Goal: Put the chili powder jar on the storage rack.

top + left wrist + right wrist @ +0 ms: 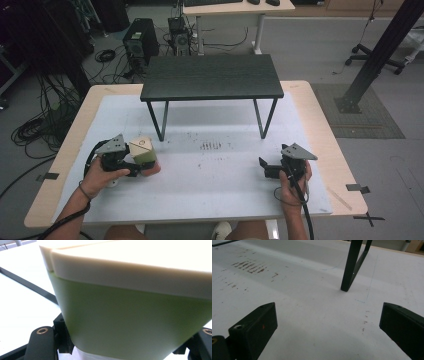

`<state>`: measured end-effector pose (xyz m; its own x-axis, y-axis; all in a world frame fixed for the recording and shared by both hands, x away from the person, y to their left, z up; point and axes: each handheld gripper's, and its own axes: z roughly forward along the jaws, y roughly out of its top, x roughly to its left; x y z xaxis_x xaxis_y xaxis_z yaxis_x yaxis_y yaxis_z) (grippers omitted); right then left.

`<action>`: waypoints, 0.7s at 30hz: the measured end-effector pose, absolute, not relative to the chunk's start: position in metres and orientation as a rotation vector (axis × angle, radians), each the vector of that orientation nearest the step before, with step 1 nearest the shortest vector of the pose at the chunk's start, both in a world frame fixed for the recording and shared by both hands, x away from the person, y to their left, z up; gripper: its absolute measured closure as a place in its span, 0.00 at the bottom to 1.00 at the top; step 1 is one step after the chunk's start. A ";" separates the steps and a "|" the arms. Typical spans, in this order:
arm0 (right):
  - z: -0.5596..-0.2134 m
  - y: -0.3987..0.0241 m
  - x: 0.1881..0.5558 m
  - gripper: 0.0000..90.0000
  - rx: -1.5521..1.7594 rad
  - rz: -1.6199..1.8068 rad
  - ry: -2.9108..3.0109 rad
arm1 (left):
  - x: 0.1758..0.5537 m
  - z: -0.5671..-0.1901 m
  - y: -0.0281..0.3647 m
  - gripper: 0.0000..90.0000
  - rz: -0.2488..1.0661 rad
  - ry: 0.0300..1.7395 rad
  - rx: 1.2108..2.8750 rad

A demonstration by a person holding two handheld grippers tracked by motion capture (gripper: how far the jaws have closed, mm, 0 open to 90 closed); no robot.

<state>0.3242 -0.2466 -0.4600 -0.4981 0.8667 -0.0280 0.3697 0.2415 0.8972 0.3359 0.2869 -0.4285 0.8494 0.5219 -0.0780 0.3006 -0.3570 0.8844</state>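
A blocky container [143, 154] with a cream top, a green body and a reddish base sits at the left of the white mat [225, 195]. My left gripper [136, 167] is shut on it from the left, with one jaw on each side. In the left gripper view the green body [130, 322] under the cream top [140, 272] sits close up between the two black jaws. My right gripper [265, 169] rests low on the right side of the mat. Its jaws stand wide open [327, 327] over bare mat with nothing between them.
A small black table [211, 77] on thin metal legs stands at the back middle of the mat; one leg [350, 267] is just ahead of my right gripper. Dark specks [210, 146] mark the mat's centre. The wooden tabletop [320, 120] borders the mat.
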 end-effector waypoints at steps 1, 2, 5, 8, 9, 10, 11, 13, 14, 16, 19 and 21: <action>-0.460 -0.247 0.324 0.01 1.125 1.214 1.985 | 0.336 -0.429 0.287 0.30 0.263 0.607 1.968; -0.460 -0.247 0.324 0.01 1.125 1.215 1.984 | 0.336 -0.428 0.287 0.30 0.264 0.608 1.969; -0.460 -0.247 0.324 0.01 1.125 1.219 1.980 | 0.336 -0.428 0.286 0.31 0.266 0.607 1.974; -0.460 -0.247 0.324 0.01 1.125 1.220 1.980 | 0.336 -0.427 0.286 0.31 0.269 0.606 1.976; -0.460 -0.247 0.324 0.01 1.126 1.220 1.979 | 0.336 -0.427 0.285 0.31 0.271 0.603 1.978; -0.460 -0.247 0.324 0.01 1.124 1.221 1.979 | 0.336 -0.427 0.285 0.31 0.270 0.606 1.978; -0.460 -0.247 0.324 0.01 1.124 1.221 1.979 | 0.336 -0.427 0.285 0.31 0.270 0.606 1.978; -0.460 -0.247 0.324 0.01 1.126 1.222 1.978 | 0.336 -0.427 0.285 0.31 0.271 0.604 1.982; -0.460 -0.247 0.324 0.01 1.126 1.222 1.978 | 0.336 -0.427 0.285 0.31 0.271 0.604 1.982; -0.460 -0.247 0.324 0.01 1.125 1.222 1.977 | 0.336 -0.427 0.285 0.31 0.272 0.605 1.980; -0.460 -0.247 0.324 0.01 1.125 1.224 1.976 | 0.335 -0.427 0.285 0.31 0.272 0.609 1.976; -0.460 -0.247 0.324 0.01 1.125 1.225 1.976 | 0.335 -0.427 0.286 0.31 0.270 0.616 1.972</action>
